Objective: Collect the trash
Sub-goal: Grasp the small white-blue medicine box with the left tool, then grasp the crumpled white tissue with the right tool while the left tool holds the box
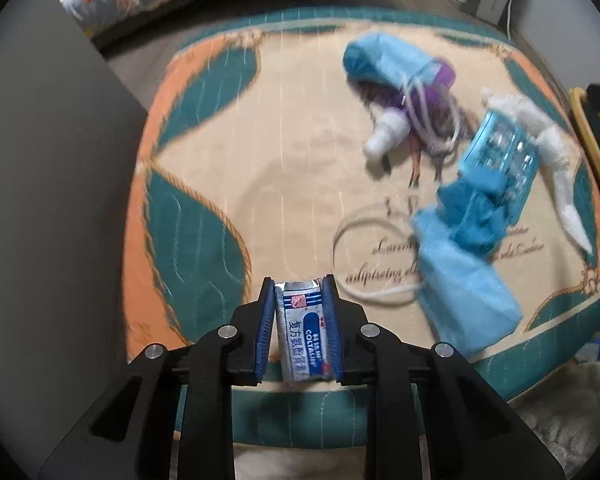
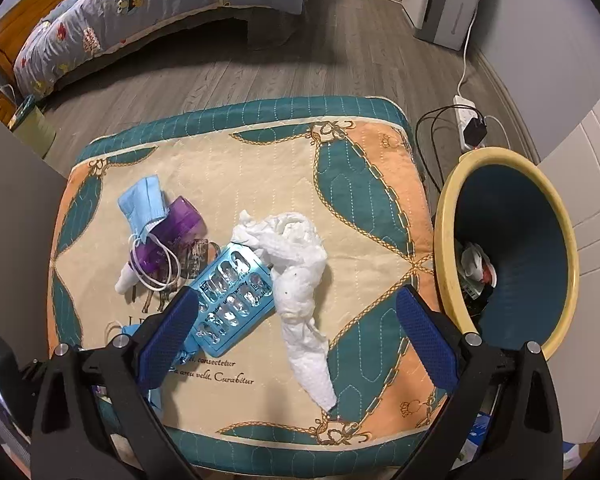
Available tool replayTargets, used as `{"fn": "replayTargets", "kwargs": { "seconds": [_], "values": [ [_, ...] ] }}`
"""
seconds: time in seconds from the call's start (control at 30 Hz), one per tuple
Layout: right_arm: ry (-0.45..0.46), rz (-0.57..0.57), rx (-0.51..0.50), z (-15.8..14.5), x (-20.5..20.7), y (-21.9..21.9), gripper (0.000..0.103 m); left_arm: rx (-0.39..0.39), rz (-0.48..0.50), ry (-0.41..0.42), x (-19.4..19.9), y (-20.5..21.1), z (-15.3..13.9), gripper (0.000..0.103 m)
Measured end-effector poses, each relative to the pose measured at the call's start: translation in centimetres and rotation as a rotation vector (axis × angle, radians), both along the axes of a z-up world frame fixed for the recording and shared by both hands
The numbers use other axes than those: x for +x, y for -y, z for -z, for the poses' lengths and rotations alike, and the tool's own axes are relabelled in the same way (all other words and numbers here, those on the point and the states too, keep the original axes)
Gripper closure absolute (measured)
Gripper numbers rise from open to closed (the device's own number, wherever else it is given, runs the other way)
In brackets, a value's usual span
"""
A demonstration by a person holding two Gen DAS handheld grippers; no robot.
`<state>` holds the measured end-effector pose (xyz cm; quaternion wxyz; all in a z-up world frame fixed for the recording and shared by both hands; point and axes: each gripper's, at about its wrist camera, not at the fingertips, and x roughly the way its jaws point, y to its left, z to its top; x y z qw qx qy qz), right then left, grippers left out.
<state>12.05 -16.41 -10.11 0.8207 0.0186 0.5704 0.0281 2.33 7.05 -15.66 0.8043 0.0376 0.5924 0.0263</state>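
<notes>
My left gripper [image 1: 299, 292] is shut on a small blue-and-white medicine packet [image 1: 302, 332] near the front edge of the quilted cushion [image 1: 260, 140]. Farther right lie a blue blister pack [image 1: 500, 152], a blue face mask [image 1: 464, 296], a second mask [image 1: 384, 60] over a purple bottle [image 1: 396, 112], and a crumpled white tissue [image 1: 556, 152]. My right gripper [image 2: 300, 312] hangs open above the cushion [image 2: 236, 168], its fingers either side of the tissue [image 2: 300, 268] and the blister pack [image 2: 230, 300]. The purple bottle [image 2: 176, 232] and a mask [image 2: 142, 202] lie left of them.
A yellow-rimmed bin [image 2: 452, 200] with a dark blue inside stands right of the cushion, some rubbish at its bottom. Behind it a power strip [image 2: 470, 120] and cables lie on the wooden floor. A bed [image 2: 140, 12] stands at the back left.
</notes>
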Motion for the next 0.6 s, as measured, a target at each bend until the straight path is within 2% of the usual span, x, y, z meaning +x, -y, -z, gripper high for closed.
{"fn": "replayTargets", "kwargs": {
  "seconds": [0.13, 0.3, 0.47, 0.53, 0.6],
  "values": [
    [-0.002, -0.001, 0.009, 0.2, 0.1, 0.2, 0.006, -0.037, 0.022, 0.063, 0.9, 0.1, -2.8, 0.079],
    [-0.008, -0.009, 0.022, 0.6, 0.4, 0.2, 0.006, -0.092, 0.095, 0.158, 3.0, 0.7, -8.2, 0.079],
    [-0.007, -0.018, 0.016, 1.2, 0.8, 0.3, 0.006, -0.057, 0.195, 0.219, 4.8, 1.3, -11.3, 0.079],
    [-0.012, -0.021, 0.015, 1.6, 1.2, 0.5, 0.007, -0.1, 0.192, 0.242, 4.9, 1.2, -11.7, 0.079],
    [-0.024, -0.027, 0.017, 2.1, 1.5, 0.6, 0.009, -0.193, 0.163, 0.262, 5.0, 0.9, -11.6, 0.079]
  ]
}}
